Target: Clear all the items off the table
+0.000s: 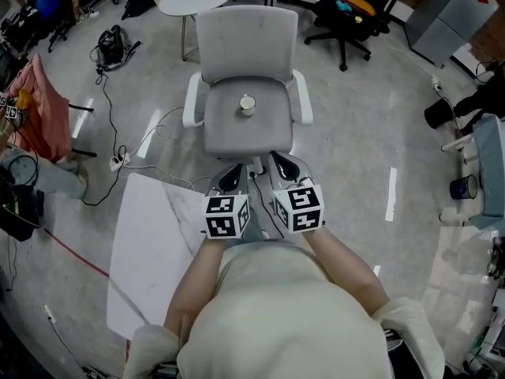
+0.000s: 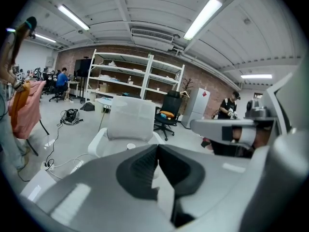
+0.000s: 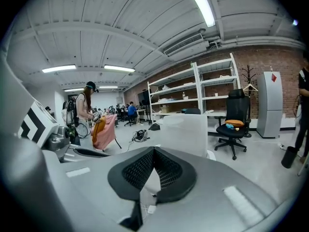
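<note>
At the near left the white counter [image 1: 150,259] shows a bare top, so the clearing looks close to done. The left gripper [image 1: 230,178] has its jaws pressed fully together on nothing. It points at the chair [image 1: 246,46] just beyond, probably because a small white cup [image 1: 248,105] sits on the seat, clear of both tools. The right gripper [image 1: 284,166], just beside the left, is likewise closed and empty. A pale polished floor [image 1: 379,117] lies around, with cables [image 1: 110,125] far left and a black chair [image 1: 347,18] far right.
</note>
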